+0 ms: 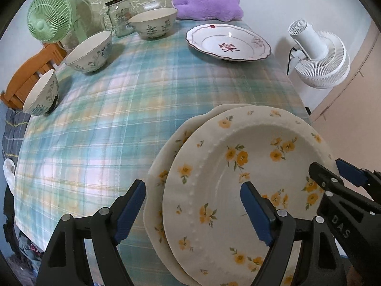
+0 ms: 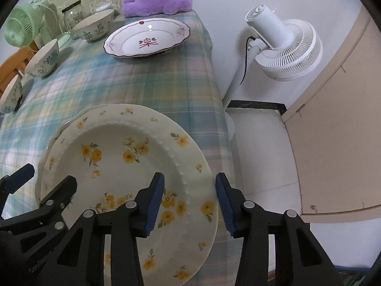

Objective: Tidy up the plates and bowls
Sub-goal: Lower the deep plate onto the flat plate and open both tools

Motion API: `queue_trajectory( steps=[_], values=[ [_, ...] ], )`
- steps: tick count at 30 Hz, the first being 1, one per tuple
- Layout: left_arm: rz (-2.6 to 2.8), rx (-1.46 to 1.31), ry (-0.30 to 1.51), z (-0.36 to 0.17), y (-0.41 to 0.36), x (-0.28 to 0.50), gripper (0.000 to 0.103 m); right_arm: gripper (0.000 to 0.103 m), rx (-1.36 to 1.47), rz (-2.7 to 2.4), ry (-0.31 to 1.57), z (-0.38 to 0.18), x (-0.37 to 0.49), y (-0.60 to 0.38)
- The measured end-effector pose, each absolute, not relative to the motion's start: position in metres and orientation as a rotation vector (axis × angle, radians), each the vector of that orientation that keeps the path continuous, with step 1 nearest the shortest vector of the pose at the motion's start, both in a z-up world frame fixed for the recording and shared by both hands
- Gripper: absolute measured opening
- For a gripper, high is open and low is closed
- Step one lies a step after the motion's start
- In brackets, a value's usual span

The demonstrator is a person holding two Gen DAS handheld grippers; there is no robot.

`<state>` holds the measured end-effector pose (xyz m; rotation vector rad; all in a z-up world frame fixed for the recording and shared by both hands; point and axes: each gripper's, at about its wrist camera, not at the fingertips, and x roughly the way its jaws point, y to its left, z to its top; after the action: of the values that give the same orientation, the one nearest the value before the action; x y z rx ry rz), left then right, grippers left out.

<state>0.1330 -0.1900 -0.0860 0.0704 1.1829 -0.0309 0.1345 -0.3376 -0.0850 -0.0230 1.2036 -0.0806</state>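
Straddling the yellow-flowered plate [image 1: 238, 157] stacked on another plate [image 1: 162, 166], both grippers spread, gripping nothing, bowls [image 1: 90, 52] empty.

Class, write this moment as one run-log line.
stage: stacking | yellow-flowered ceramic plate: atop matching plate | left gripper: open, straddling rim | right gripper: open, straddling rim | pending: three bowls, red-patterned plate

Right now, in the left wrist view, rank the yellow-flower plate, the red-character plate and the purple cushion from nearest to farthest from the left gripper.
1. Yellow-flower plate, between the jaws of the left gripper.
2. Red-character plate, far right of the table.
3. Purple cushion, at the back edge.
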Motion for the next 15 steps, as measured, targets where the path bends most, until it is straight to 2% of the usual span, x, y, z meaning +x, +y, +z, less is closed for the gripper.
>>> queue_trajectory(
  steps=[15],
  values=[
    [-0.067, 0.053, 1.202, -0.088, -0.175, 0.133, 0.083, 0.048, 0.012, -0.105, 1.222, -0.089, 0.146, -0.326]
  ],
)
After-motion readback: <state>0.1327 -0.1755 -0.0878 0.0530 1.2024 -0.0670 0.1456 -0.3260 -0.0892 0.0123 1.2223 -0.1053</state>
